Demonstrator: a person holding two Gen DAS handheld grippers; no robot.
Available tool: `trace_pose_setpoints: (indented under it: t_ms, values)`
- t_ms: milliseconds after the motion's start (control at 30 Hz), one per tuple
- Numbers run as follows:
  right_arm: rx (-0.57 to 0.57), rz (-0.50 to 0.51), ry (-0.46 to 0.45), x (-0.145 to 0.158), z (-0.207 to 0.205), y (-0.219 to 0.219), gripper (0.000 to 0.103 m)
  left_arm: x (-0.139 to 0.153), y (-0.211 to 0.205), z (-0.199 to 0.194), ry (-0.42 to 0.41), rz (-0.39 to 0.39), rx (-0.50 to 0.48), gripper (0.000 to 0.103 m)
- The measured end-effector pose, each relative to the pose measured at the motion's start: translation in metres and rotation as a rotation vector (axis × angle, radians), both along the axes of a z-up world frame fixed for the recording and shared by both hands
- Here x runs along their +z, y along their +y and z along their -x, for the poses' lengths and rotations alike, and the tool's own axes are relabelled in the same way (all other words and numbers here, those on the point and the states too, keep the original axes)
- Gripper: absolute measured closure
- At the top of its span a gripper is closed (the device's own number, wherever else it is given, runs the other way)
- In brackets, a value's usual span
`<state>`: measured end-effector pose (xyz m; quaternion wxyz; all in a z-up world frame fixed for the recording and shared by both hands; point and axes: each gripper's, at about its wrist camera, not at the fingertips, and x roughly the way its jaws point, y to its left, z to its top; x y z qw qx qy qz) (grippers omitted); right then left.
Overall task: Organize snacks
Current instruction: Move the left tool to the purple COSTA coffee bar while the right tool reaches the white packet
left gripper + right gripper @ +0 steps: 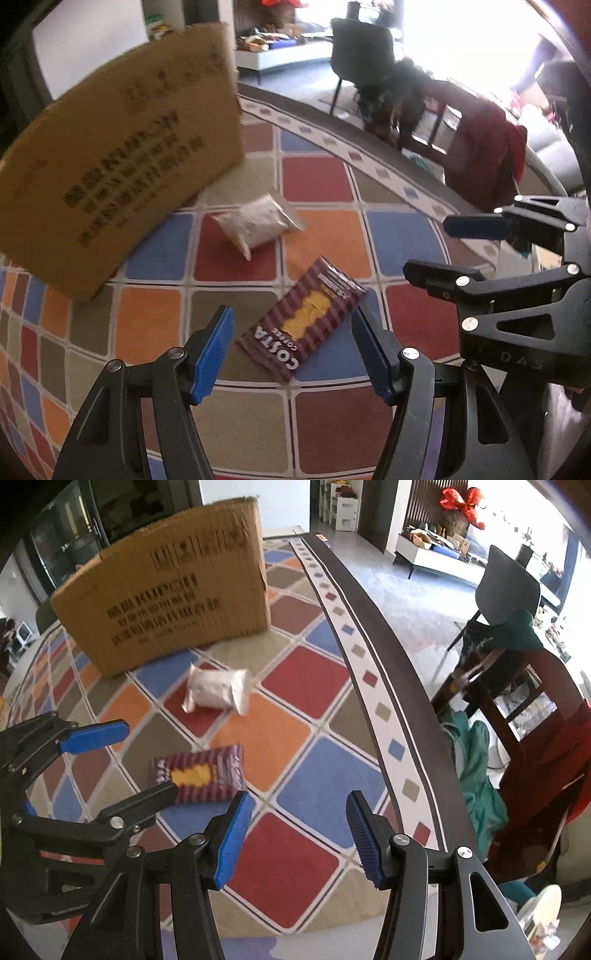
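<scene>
From the left wrist camera, the left gripper [293, 354] hangs released, its blue ribbed pads spread wide with the Costa coffee snack packet [303, 321] lying between and just ahead of them, untouched; the packet sits on the patterned tablecloth [147, 325] on the near side of the cardboard box [118, 155], with the white pouch [255, 223] between packet and box; the step in hand looks like taking the packet, and it would go best by lowering until both pads straddle the packet's narrow width, turning the wrist so the pads meet its long edges squarely, since it lies at a slant; the packet is flat, glossy film, maroon-striped with a yellow panel, likely slippery and crushable, so a moderate squeeze seems wise; the right gripper [424, 247] shows at the right, released also, holding nothing.

From the right wrist camera, the right gripper [297, 834] is spread over bare cloth, well off to the side of the packet [201, 775] away from the box [166, 594]; the left gripper [147, 755] reaches in beside the packet, one finger crossing its corner; the white pouch [216, 692], pillow-shaped and crimped at the ends, lies just before the box; the box is matte corrugated board with dark print, upright; its opening cannot be seen; the cloth is a smooth grid of coloured squares.
</scene>
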<state>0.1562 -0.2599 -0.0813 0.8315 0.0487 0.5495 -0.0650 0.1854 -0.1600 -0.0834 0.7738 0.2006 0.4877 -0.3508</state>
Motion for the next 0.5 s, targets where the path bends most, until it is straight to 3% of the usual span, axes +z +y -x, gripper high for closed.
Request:
trace_pose_setpoints:
  t_ms: [500]
  values:
    - [-0.033,0.002,0.076,-0.027,0.007,-0.004,0.049,-0.028,-0.024,-0.001,-0.029,-0.108,-0.149,0.038]
